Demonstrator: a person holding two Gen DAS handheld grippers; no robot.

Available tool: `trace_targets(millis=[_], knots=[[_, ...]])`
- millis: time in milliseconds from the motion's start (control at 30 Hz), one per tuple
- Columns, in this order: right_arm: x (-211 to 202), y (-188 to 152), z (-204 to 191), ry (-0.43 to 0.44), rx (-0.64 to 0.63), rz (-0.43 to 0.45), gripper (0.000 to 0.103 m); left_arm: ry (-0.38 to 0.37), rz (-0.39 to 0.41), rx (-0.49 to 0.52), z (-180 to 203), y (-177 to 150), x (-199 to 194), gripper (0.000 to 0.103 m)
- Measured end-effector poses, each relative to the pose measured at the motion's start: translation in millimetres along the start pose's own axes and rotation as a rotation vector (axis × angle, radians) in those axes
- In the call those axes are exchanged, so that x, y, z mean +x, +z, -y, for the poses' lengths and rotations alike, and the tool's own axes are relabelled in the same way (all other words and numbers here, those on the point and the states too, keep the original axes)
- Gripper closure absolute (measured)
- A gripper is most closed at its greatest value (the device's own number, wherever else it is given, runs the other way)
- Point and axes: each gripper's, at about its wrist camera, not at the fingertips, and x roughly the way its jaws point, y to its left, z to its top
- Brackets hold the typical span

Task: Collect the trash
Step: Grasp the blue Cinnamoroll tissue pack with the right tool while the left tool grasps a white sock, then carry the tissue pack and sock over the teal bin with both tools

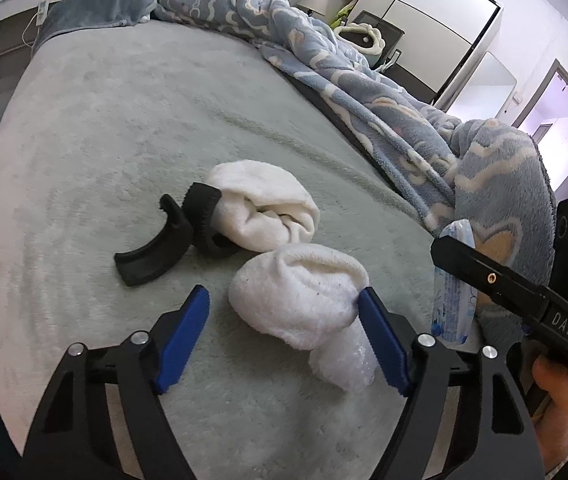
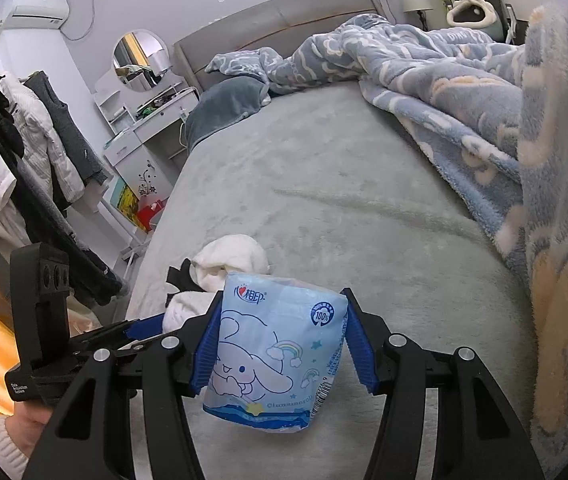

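One piece of trash is in hand: your right gripper (image 2: pixel 280 354) has its blue fingers (image 2: pixel 204 354) pressed against both sides of a tissue pack (image 2: pixel 274 354), which hangs clear of the bed. It is a soft, glossy plastic packet, pale blue, printed with a cartoon dog and a rainbow, and it bulges slightly where it is squeezed.

Your left gripper (image 1: pixel 284 334) is spread wide, nothing held. Its right finger (image 1: pixel 382 340) touches the nearer of two white bundles; its left finger (image 1: pixel 182 338) stands well off to the side.

That near bundle (image 1: pixel 300 302) is a fluffy, rolled white cloth flecked with dark specks, and a crinkly white wad (image 1: pixel 344 360) lies against its near end. The far bundle (image 1: pixel 268 208) is a similar plush roll lying just behind it. Beside it sit two black pieces (image 1: pixel 156 248): a curved, hard-looking bracket and a ribbed loop touching the roll.

All of it rests on the bed (image 1: pixel 124 128), covered in a short, pale green fleece. A thick blue blanket (image 1: pixel 364 92) with cream cloud shapes is heaped along the right.

By my reckoning the job is early: one item is lifted, no bin shows in either view, and the bundles and black pieces are left to sort. Whether the cloth rolls count as trash I cannot tell.
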Motion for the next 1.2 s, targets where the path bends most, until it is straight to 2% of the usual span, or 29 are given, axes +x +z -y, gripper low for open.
trace_targets(millis=[100,367,467,800,1133,1200], knots=[[-0.8,-1.6,4.1,-0.004,0.004,-0.003,0.046,-0.008,-0.003,-0.001,2.6,-0.6,2.1,0.028],[-7.3,-2.7,6.0,-0.008,0.007,0.001,0.046,-0.019,0.015,0.006,11.9,1.3,1.4,0.053],[-11.1,-1.0,2.4,-0.005,0.008,0.01,0.046,-0.009,0.026,0.02,15.7,2.1,-0.9,0.057],[-10.1,-1.4,-21.4,0.0,-0.017,0.012,0.046,0.045,0.107,0.043,11.7,8.1,-34.2,0.059],[-6.0,-5.2,-47.0,0.015,-0.025,0.015,0.046,0.043,0.194,0.041,-4.7,8.5,-79.6,0.059],[-4.2,-8.0,-54.9,0.026,-0.024,0.012,0.046,0.016,0.198,0.028,-10.8,6.5,-86.8,0.059]])
